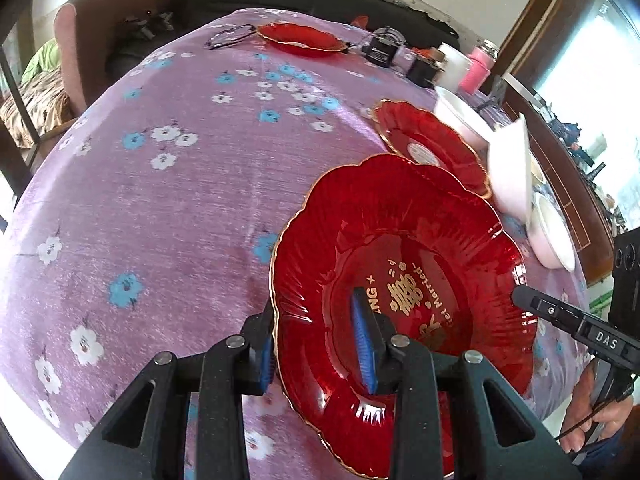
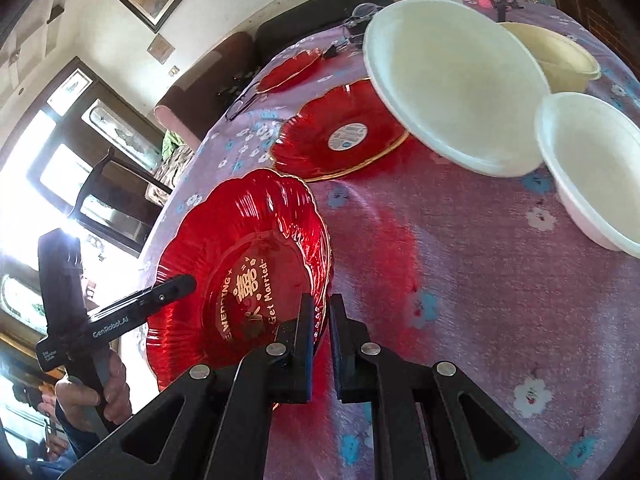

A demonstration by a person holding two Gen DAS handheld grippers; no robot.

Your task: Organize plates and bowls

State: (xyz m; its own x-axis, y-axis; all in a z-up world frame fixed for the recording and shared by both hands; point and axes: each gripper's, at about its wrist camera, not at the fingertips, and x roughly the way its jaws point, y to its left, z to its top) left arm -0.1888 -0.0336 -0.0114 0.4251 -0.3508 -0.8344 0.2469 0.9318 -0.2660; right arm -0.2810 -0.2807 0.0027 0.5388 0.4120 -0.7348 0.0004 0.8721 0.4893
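A red scalloped glass plate with gold lettering [image 1: 404, 300] [image 2: 240, 272] is held tilted above the purple floral tablecloth [image 1: 180, 184]. My left gripper [image 1: 316, 320] has its jaws astride the plate's near rim. My right gripper [image 2: 320, 320] is shut on the plate's opposite rim; it shows in the left wrist view [image 1: 520, 296]. A second red plate [image 1: 428, 144] [image 2: 344, 132] lies flat beyond. A third red plate [image 1: 300, 38] [image 2: 288, 70] sits at the far edge. Three white bowls [image 2: 452, 96] [image 2: 596, 168] [image 2: 556, 56] stand at the right.
Eyeglasses [image 1: 228, 36] lie by the far plate. Small black boxes [image 1: 380, 50], a white cup [image 1: 454, 68] and a pink bottle [image 1: 478, 68] stand at the table's far right. A chair [image 1: 72, 48] stands to the left of the table.
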